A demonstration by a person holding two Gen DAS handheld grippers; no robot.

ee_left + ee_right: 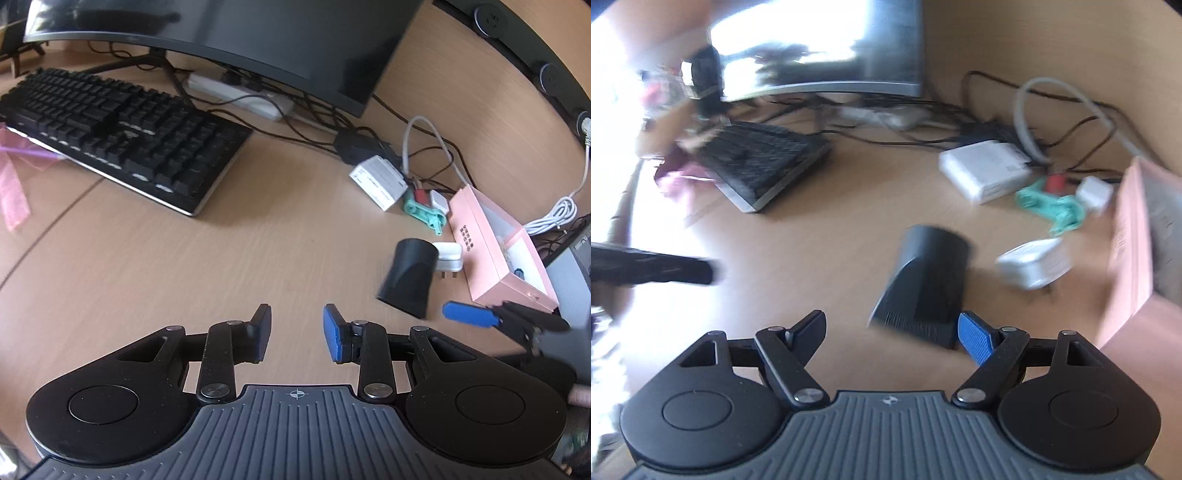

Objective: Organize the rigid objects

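A black nozzle [408, 281] lies on the wooden desk; in the right wrist view it lies [925, 286] just ahead of my right gripper [892, 334], which is open and empty. A white plug [448, 257] lies beside the nozzle, blurred in the right wrist view [1034, 266]. An open pink box [496, 245] stands to their right. A teal plastic part [424, 211], a red piece [420, 194] and a white adapter box [378, 181] lie behind. My left gripper [297, 334] is open and empty over bare desk. The right gripper's blue pad [469, 314] shows at the right.
A black keyboard [118, 129] lies at the left under a dark monitor [229, 33]. A white power strip [240, 94] and tangled cables [428, 147] lie behind. Pink plastic [13, 192] lies at the far left. The right wrist view is motion-blurred.
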